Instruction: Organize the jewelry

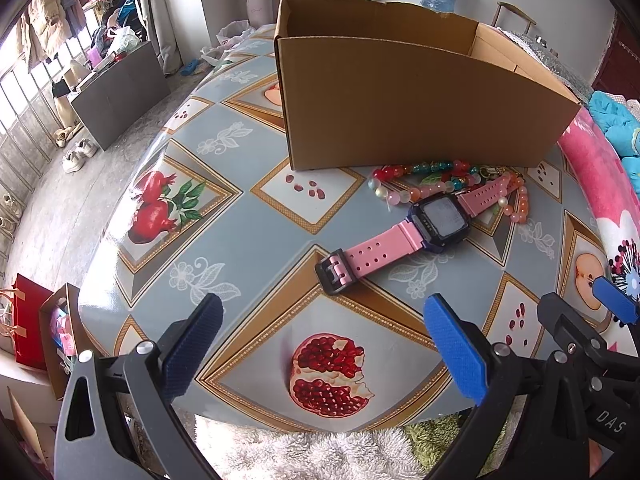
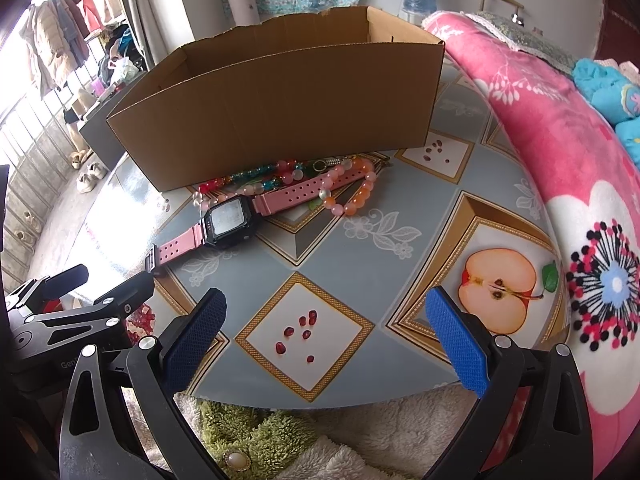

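1. The cardboard box is the landmark: a long, open-topped corrugated carton with a ragged top edge, standing on the surface.
2. The surface is covered with a glossy grey-blue cloth printed with gold-framed diamonds, pomegranates, seeds and a halved apple.
3. The watch lies flat just in front of the box, on its near side. It has a dark squarish case with a grey screen and a pink perforated rubber strap with a black buckle; the buckle end points away from the box.
4. The bead bracelets lie heaped between the watch and the near wall of the box. They are round glossy beads in pink, orange, red, teal and milky white; the far strap of the watch lies across them.
5. The left hand-held gripper hovers in front of the box over the near edge of the surface, its blue textured pads spread apart and holding nothing.
6. The right hand-held gripper sits beside it, to the right, its pads likewise apart and empty.
7. A pink floral blanket lies to the right of the box, against the edge of the surface.
8. A fluffy white and green fabric lies below the near edge of the surface, in front of the box.
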A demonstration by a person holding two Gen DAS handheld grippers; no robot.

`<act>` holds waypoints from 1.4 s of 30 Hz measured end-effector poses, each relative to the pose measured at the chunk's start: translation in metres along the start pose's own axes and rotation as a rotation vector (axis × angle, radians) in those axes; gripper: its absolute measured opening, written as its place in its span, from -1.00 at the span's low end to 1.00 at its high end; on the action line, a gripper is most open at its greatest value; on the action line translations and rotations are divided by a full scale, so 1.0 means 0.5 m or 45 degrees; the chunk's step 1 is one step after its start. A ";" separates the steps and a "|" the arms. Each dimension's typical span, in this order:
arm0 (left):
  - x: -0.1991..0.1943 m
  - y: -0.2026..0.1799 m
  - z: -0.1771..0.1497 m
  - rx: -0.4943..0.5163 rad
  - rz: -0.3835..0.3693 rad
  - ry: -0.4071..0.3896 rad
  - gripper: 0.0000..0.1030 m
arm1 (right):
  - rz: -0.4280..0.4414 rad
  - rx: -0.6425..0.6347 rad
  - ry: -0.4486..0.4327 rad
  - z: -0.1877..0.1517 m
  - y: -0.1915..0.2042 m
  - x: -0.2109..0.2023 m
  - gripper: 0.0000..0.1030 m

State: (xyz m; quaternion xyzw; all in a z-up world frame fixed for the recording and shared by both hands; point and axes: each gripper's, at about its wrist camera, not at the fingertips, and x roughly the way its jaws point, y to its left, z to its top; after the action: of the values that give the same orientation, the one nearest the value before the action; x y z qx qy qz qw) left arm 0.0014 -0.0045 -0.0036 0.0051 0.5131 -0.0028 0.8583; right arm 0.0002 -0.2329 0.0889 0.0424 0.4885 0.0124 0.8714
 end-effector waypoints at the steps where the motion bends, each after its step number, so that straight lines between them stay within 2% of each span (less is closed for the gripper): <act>1: 0.000 0.000 0.000 0.000 0.000 0.000 0.91 | 0.002 0.001 -0.001 0.000 -0.002 -0.001 0.86; 16: 0.013 0.005 -0.003 0.001 -0.014 0.017 0.91 | -0.011 -0.006 0.003 0.004 0.000 -0.001 0.86; 26: 0.071 -0.004 -0.015 0.102 -0.036 0.100 0.92 | -0.061 -0.055 0.087 -0.004 0.001 0.053 0.86; 35: 0.086 -0.003 -0.019 0.203 -0.090 0.038 0.92 | -0.086 -0.107 0.132 -0.014 -0.004 0.098 0.86; 42: 0.085 0.001 -0.018 0.237 -0.105 0.020 0.92 | -0.048 -0.151 0.086 -0.028 -0.009 0.095 0.86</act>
State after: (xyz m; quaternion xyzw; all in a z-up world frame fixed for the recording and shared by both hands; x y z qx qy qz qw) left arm 0.0136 -0.0041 -0.0454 0.0636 0.5172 -0.0857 0.8492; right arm 0.0128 -0.2334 0.0407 -0.0189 0.5167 0.0263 0.8555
